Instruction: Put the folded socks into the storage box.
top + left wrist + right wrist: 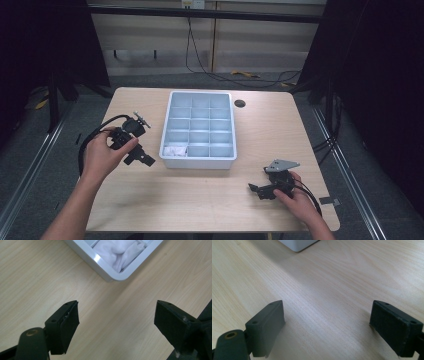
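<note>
A pale blue-white compartment tray (167,125) sits in the middle of the wooden table. Its near-left compartment holds a crumpled white cloth (174,149), seen close up in the left gripper view (120,252) behind the tray's corner (110,275). My left gripper (141,159) is held just left of the tray's near corner, jaws wide apart with bare wood between them (116,320). My right gripper (256,191) rests low near the table's front right, also open and empty (327,325), with a corner of the tray (297,245) far ahead.
A round dark cable hole (240,103) lies in the table right of the tray. Black cables trail from both grippers. Beyond the table's far edge a cable (220,75) runs over the grey floor. Dark curtains flank both sides.
</note>
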Tool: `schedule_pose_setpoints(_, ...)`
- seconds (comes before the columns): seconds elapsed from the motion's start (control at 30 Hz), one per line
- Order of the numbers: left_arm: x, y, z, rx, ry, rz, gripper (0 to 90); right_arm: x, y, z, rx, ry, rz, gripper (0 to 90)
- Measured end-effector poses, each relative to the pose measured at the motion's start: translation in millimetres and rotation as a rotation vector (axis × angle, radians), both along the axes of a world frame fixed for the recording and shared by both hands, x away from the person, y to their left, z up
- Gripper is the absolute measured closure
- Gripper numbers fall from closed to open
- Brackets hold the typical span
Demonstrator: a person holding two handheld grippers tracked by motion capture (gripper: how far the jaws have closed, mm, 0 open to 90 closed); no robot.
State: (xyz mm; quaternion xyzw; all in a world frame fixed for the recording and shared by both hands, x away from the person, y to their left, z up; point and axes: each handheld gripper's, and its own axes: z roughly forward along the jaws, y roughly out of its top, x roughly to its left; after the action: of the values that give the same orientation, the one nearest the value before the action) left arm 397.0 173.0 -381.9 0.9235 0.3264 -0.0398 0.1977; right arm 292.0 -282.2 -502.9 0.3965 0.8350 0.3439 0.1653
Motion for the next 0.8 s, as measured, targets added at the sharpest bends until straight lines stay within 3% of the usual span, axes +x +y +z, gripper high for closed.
schedule_pose_setpoints(0.47, -7.1, 10.7, -19.9, 0.011, 0.031, 0.009, 19.8, 0.0, 0.0, 0.0, 0.000, 0.000, 0.000, 11.3)
schedule_pose_setpoints(0.8, -12.6, 18.5, -34.4, -0.009, 0.041, 0.027, 19.8, 0.0, 0.0, 0.0, 0.000, 0.000, 0.000, 11.3)
